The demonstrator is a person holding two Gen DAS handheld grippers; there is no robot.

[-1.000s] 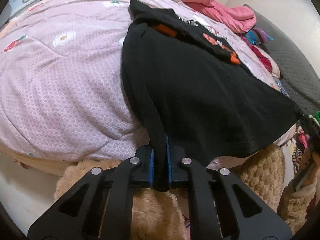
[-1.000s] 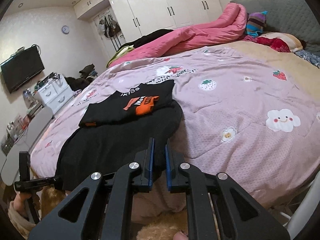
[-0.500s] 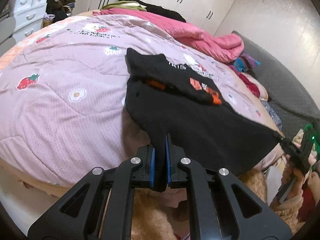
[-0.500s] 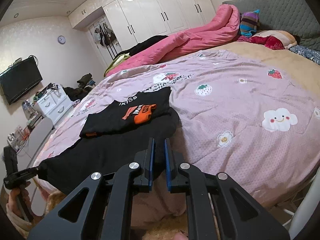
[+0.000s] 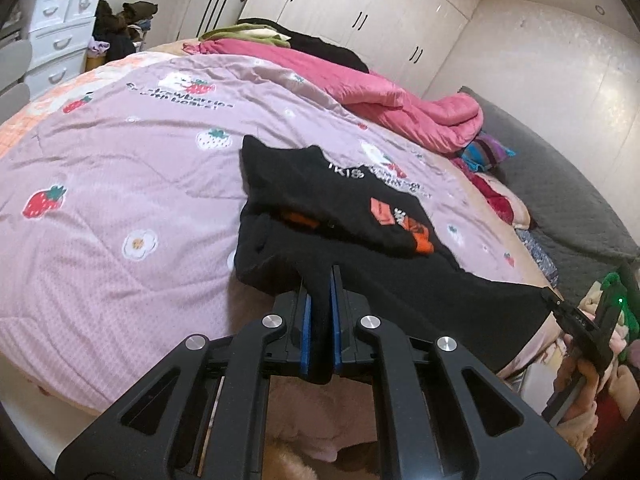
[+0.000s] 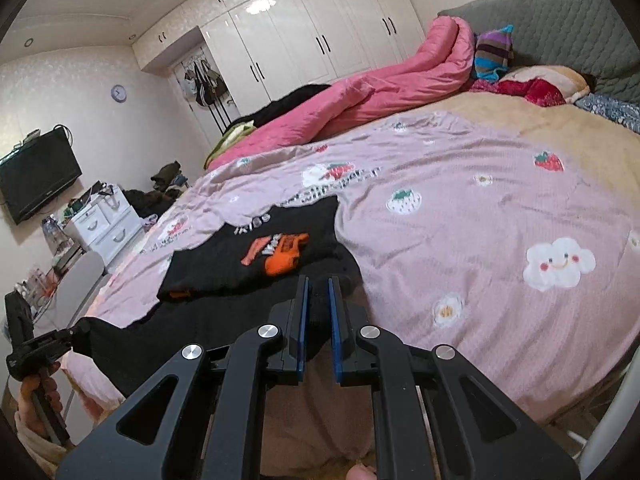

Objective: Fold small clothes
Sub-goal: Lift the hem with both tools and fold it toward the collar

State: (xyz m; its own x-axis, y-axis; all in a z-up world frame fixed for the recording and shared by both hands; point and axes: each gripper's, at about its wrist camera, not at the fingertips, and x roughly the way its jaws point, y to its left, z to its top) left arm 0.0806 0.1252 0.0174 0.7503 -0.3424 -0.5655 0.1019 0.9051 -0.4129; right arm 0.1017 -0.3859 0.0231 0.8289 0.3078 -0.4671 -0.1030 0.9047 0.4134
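Observation:
A black garment with orange and white print lies on the pink strawberry quilt, its upper part folded over. My left gripper is shut on one bottom corner of it and holds the hem raised off the bed. My right gripper is shut on the other bottom corner; the garment stretches taut between them. The right gripper also shows at the right edge of the left wrist view, and the left gripper at the left edge of the right wrist view.
A rolled pink duvet and pillows lie at the far side of the bed. White wardrobes line the back wall. A white drawer unit and a TV stand to the left.
Both grippers have lifted and moved forward over the bed with the hem, so the lower part of the garment has risen off the bed edge and both views tilt up.

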